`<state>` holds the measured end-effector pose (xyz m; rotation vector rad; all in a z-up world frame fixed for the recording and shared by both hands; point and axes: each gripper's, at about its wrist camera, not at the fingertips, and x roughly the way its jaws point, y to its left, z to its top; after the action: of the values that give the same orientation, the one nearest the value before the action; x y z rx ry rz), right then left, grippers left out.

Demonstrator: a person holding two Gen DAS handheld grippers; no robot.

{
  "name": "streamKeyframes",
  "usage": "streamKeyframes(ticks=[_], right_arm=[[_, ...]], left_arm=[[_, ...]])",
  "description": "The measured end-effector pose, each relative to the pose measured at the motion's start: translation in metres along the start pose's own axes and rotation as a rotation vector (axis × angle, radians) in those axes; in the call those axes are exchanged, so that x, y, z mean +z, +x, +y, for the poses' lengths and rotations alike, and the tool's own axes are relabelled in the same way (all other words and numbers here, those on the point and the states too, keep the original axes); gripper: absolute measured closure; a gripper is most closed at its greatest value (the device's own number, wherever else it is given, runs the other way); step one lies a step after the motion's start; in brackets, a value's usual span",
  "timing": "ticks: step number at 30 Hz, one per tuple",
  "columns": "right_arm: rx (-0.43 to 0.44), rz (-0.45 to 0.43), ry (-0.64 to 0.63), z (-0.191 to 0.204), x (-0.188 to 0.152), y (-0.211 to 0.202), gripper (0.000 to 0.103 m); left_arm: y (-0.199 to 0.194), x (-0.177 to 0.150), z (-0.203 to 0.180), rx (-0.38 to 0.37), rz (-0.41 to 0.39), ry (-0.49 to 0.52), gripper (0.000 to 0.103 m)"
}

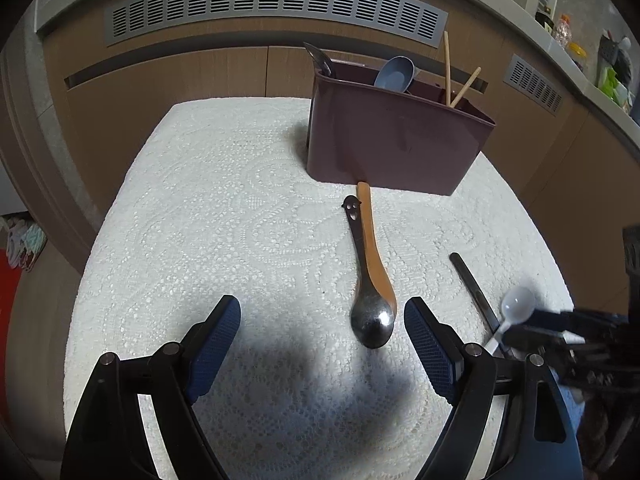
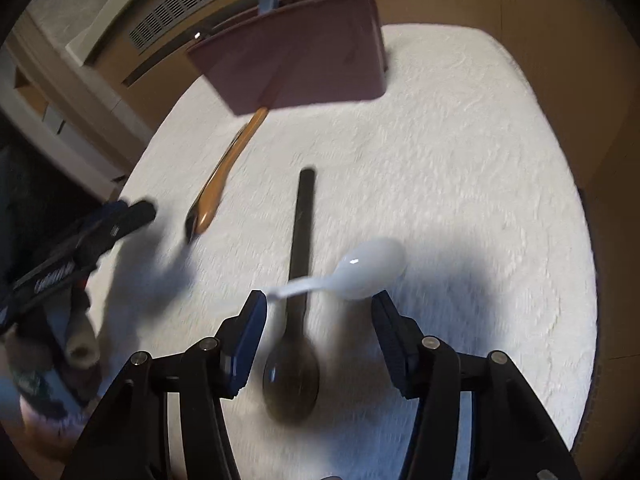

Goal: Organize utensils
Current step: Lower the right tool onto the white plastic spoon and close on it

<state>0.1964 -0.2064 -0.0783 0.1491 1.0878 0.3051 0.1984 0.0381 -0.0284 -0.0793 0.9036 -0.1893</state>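
1. I had the left claw (image 1: 322, 330) spread wide and empty, low in the left wrist frame. The steel spoon (image 1: 372, 322) lay on the lace-covered counter (image 1: 208, 208), its bowl just inside that claw's right pad. An orange spoon (image 1: 374, 240) lay alongside it, its handle end reaching the foot of the maroon caddy (image 1: 396, 144) at upper centre.

2. The caddy already stood loaded with a blue spoon (image 1: 396, 74), a pair of chopsticks (image 1: 450, 72) and a dark utensil at its upper-left corner, so I judged the sorting was well along, with four pieces left on the counter.

3. The right claw (image 2: 318, 308) was also spread, gripping nothing. A white plastic spoon (image 2: 360, 270) lay crosswise over a black spoon (image 2: 300, 240). Its handle tip was at that claw's left pad and its bowl near the right pad. This view was smeared, so I could not tell whether the pad touched it.

4. The step in hand looked like a pick-up of the white spoon. Next I would need to turn the claw across the thin handle and clench without dragging the black spoon beneath.
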Motion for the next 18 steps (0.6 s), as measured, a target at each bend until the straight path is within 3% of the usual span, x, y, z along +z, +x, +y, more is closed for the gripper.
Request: streamKeyframes(ticks=[7, 12, 14, 18], right_arm=[[-0.095, -0.049, -0.009, 0.013, 0.026, 0.019, 0.05], [-0.228, -0.087, -0.209, 0.045, 0.02, 0.031, 0.048], [-0.255, -0.112, -0.302, 0.056, 0.015, 0.029, 0.039], [-0.261, -0.118, -0.328, 0.045, 0.008, 0.018, 0.025]], left_arm=[[0.006, -0.002, 0.005, 0.0, 0.019, -0.017, 0.019], [0.008, -0.005, 0.004, -0.004, 0.032, -0.015, 0.019], [0.008, -0.008, 0.002, -0.018, 0.036, -0.008, 0.019], [0.011, -0.015, -0.009, -0.051, 0.042, 0.025, 0.019]])
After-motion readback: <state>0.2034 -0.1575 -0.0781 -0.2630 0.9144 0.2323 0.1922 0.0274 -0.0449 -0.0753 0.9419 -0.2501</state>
